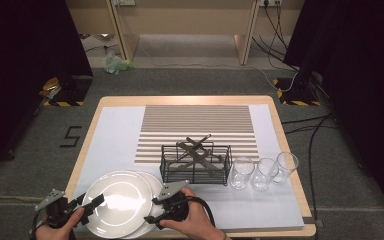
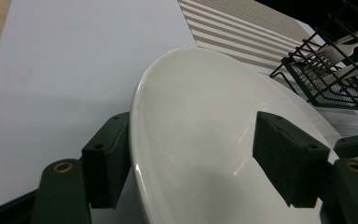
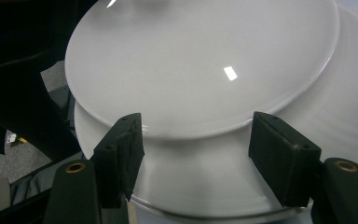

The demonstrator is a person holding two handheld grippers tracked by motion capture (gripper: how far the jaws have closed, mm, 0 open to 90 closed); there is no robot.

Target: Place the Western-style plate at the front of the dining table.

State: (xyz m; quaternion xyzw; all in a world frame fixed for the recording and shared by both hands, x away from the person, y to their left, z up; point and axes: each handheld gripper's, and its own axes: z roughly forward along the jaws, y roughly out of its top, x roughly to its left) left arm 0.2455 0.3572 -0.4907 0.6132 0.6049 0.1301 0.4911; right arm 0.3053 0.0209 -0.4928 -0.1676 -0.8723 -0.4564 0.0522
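Two white plates lie stacked at the table's near left edge; the left gripper (image 1: 87, 206) straddles the top plate (image 1: 117, 201) with jaws spread; the right gripper (image 1: 155, 210), also spread, faces the bottom plate (image 3: 205, 182).

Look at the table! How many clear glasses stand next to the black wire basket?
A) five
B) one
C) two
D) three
D: the high view shows three glasses standing in a row just right of the basket.
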